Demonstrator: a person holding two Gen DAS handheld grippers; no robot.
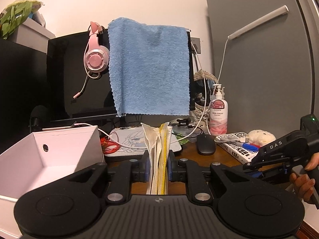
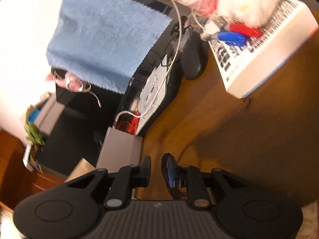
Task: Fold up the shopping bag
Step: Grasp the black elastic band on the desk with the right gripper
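The shopping bag (image 1: 157, 145) is a folded, flat bundle of white and yellow layers standing on edge. My left gripper (image 1: 158, 159) is shut on it, and the top of the bag sticks out beyond the fingertips above the wooden desk (image 1: 191, 157). My right gripper (image 1: 247, 166) is at the right edge of the left wrist view, held by a hand (image 1: 303, 181) and well clear of the bag. In the blurred right wrist view the right gripper (image 2: 156, 159) hangs over bare desk (image 2: 199, 119). Its fingers are a narrow gap apart with nothing between them.
An open white box (image 1: 39, 159) sits at the left. A monitor (image 1: 79, 79) behind carries a blue towel (image 1: 149, 69) and a pink headset (image 1: 95, 59). To the right are a black mouse (image 1: 206, 144), a lotion bottle (image 1: 218, 115), a book (image 1: 237, 149) and a white plush (image 1: 261, 136).
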